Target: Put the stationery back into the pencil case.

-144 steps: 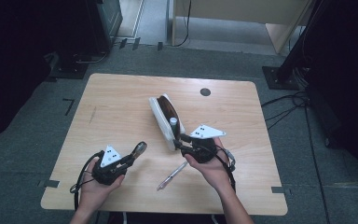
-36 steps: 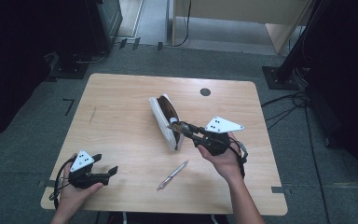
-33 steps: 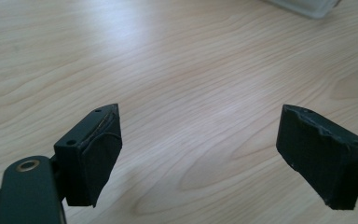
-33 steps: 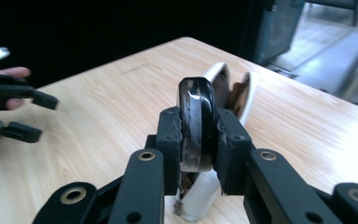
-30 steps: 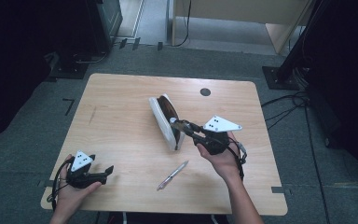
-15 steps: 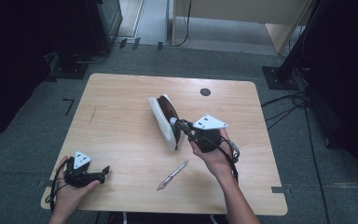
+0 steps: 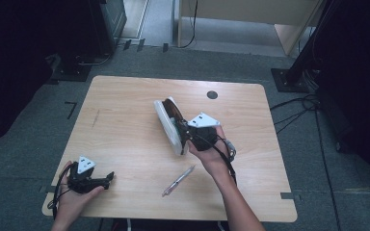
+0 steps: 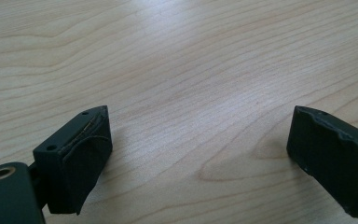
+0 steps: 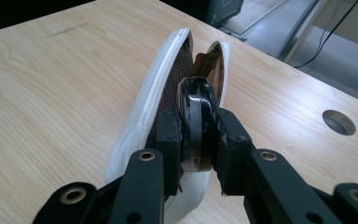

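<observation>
A: Right gripper view: the right claw is clamped on a dark, glossy rounded object, nosing it into the open white pouch.

B: It's crept closer since a second ago. Left claw?

A: Jaws just opened wide, nothing between them, parked at the surface's near corner. Pen untouched.

Wooden table, white pouch and pen lying on it

Open tabletop left of the white pouch — only a pen near the front edge.
</observation>
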